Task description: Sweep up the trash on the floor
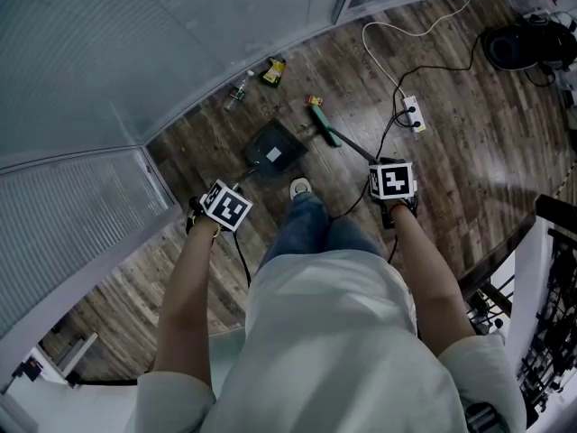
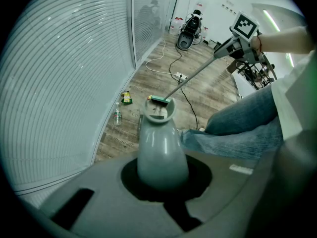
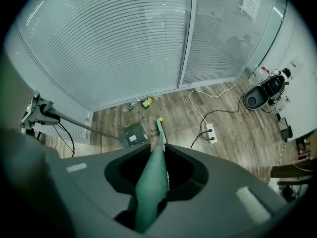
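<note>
**Trash lies loose on the wood floor at the foot of the glass wall**

Dark wood-plank floor [image 1: 469, 152] fills the head view, bounded on the far side by a glass wall [image 1: 135, 43] with closed blinds. A person in a pale top and blue jeans [image 1: 311, 228] stands over it, one light shoe [image 1: 299, 188] forward.

The dustpan [image 1: 275, 149] sits flat on the floor just ahead of that shoe, with its long grey handle [image 2: 161, 152] rising to the left gripper [image 1: 219, 207]. That gripper's fingers [image 2: 106, 182] are clamped round the handle. A pale patch shows inside the pan; whether it is paper or a label cannot be told.

The broom [image 1: 323, 124] stands just right of the pan, its green head on the boards. Its green shaft [image 3: 151, 182] runs up into the right gripper [image 1: 393, 186], whose fingers [image 3: 94, 175] are closed on it.

A dark appliance [image 1: 518, 43] sits well off at the far right. Nearer lies a white power strip [image 1: 415, 113] with cables trailing from it.

The trash itself is small. A clear plastic bottle [image 1: 238, 91] and a yellow-green packet [image 1: 272, 70] lie near each other close to the wall, beyond the pan and apart from it. A small coloured scrap [image 1: 313, 100] lies just beside the broom head.
</note>
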A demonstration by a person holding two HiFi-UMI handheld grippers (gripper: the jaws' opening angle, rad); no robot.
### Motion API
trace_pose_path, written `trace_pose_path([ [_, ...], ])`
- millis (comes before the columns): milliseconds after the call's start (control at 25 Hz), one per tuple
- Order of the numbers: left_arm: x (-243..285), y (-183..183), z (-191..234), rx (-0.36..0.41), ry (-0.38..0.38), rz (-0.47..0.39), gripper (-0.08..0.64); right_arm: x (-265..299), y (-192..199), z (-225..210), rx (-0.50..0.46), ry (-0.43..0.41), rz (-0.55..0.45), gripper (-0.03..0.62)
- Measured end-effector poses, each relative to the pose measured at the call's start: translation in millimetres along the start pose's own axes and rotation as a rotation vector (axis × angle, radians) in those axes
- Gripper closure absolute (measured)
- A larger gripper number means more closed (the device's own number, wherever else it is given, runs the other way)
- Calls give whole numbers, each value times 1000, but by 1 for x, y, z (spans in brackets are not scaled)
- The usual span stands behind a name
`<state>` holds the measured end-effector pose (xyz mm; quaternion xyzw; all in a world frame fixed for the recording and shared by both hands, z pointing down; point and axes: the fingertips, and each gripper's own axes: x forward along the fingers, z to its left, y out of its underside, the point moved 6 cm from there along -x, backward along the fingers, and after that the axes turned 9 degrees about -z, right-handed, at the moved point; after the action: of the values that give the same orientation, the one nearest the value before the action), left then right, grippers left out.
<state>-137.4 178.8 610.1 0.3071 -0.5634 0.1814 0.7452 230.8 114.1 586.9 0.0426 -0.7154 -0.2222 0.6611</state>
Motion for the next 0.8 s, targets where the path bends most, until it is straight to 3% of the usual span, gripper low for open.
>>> trace_pose_path([
  [400, -1, 0, -1, 0, 1, -2, 551, -1, 13, 27, 80, -74, 8, 492],
  [800, 0, -1, -2, 0, -1, -1, 551, -9, 10, 62, 14, -148, 5, 492],
])
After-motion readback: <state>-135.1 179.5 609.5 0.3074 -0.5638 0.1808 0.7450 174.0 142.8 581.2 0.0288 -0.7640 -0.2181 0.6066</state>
